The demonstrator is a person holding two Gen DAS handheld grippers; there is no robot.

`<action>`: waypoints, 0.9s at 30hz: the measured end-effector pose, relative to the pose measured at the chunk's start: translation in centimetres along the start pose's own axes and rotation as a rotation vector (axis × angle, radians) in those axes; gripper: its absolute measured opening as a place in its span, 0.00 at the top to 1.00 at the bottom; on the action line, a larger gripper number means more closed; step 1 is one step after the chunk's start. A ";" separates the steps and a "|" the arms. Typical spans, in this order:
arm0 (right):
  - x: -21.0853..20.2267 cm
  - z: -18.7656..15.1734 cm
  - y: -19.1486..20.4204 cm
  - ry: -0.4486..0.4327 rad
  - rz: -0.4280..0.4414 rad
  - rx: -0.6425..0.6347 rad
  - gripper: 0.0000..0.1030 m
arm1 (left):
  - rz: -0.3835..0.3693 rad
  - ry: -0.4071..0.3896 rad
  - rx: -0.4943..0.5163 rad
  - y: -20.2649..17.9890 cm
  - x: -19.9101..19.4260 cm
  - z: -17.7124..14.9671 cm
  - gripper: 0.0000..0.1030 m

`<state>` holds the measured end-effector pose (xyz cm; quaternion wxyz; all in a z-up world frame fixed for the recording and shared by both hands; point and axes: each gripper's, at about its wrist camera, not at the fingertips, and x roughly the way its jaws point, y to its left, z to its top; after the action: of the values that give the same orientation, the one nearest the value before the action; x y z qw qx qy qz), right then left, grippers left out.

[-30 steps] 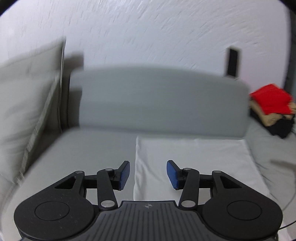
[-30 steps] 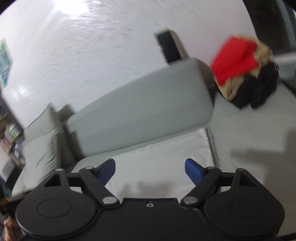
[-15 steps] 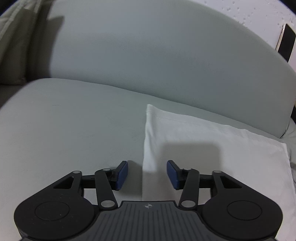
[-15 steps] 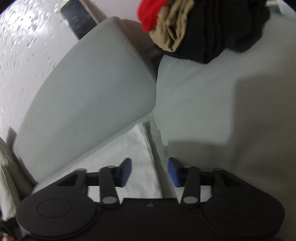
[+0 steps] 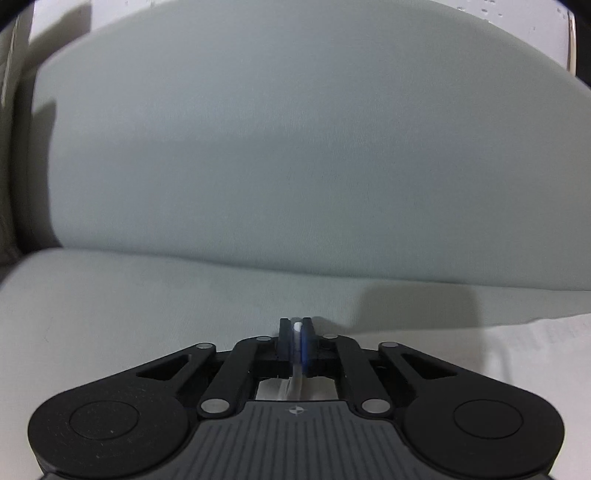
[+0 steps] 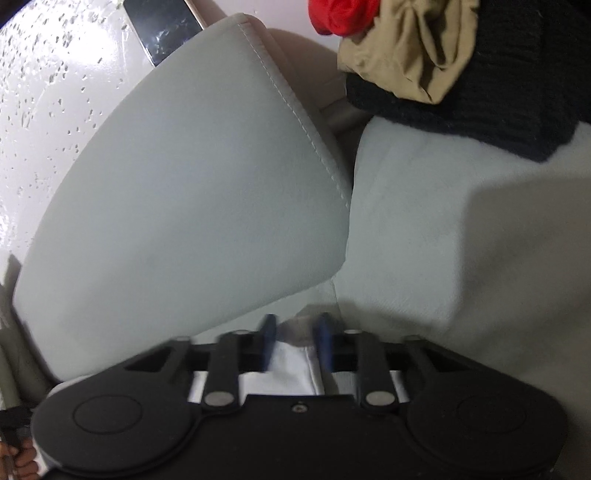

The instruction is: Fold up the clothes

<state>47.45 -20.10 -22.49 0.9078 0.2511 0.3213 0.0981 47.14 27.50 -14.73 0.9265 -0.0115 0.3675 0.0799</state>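
Your left gripper (image 5: 296, 341) has its blue pads pressed tight on a thin edge of the white garment (image 5: 517, 354), which shows as a pale sliver between them at 12 o'clock of the tool body. From that pinch the cloth spreads away toward 3 o'clock, lying flat on the grey sofa seat (image 5: 129, 314), with its visible far edge running roughly from 9 to 3 o'clock along the foot of the backrest cushion (image 5: 295, 147).

Your right gripper (image 6: 294, 341) is closing, and its blue pads stand a little apart in a blurred frame with a hemmed corner of the same white garment (image 6: 291, 363) between them; they do not yet look pressed on it. The hem seam there runs roughly from 6 toward 12 o'clock. At 1 o'clock of that view a pile of clothes sits on the sofa: a black knit (image 6: 517, 99) under a tan garment (image 6: 417, 48), with a red garment (image 6: 340, 14) on top. No lettering can be read anywhere; only a small round emblem marks the left tool's ribbed body.
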 end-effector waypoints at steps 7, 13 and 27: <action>-4.1 -0.2 2.0 -0.072 -0.021 -0.001 0.93 | 0.044 -0.118 0.015 -0.5 -5.9 -0.3 0.96; -11.9 -0.4 4.7 -0.093 -0.003 0.024 0.93 | 0.040 -0.181 -0.004 0.0 -14.4 -1.3 0.96; -31.3 -3.7 6.1 0.033 0.041 0.140 0.93 | 0.076 -0.148 -0.092 3.0 -31.8 -10.9 0.96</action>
<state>20.82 -24.08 -5.10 0.8805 0.3187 0.3370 0.0981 16.48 25.18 -0.83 0.9458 -0.0342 0.2943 0.1327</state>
